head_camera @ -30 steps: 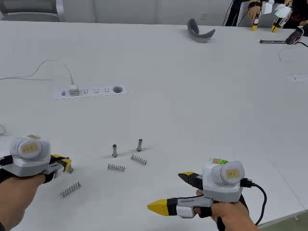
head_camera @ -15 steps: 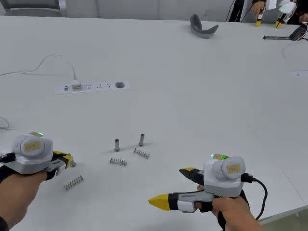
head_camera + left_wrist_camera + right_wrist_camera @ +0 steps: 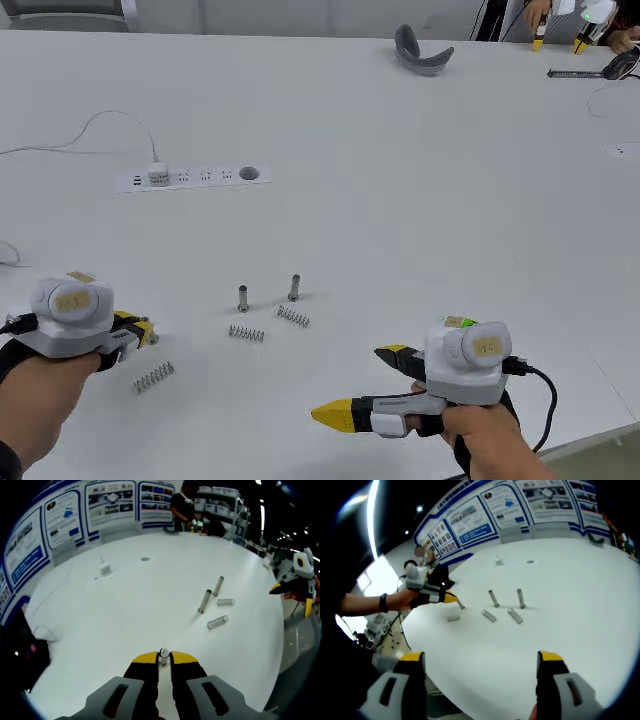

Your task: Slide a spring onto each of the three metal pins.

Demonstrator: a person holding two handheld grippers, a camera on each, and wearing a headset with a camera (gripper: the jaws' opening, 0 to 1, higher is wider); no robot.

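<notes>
In the clenched left gripper (image 3: 163, 659) sits a stiff, likely slippery metal pin (image 3: 163, 654); the gaping right gripper (image 3: 479, 657) should pinch a light, squashy spring (image 3: 245, 333) mid-coil.

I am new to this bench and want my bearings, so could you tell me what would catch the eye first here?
The left gripper pinches one metal pin between its yellow fingers, at the near left of the white table. Mid-table, two other pins stand upright with three springs lying loose on the tabletop near them, while the right gripper hangs wide open at the near edge.
</notes>
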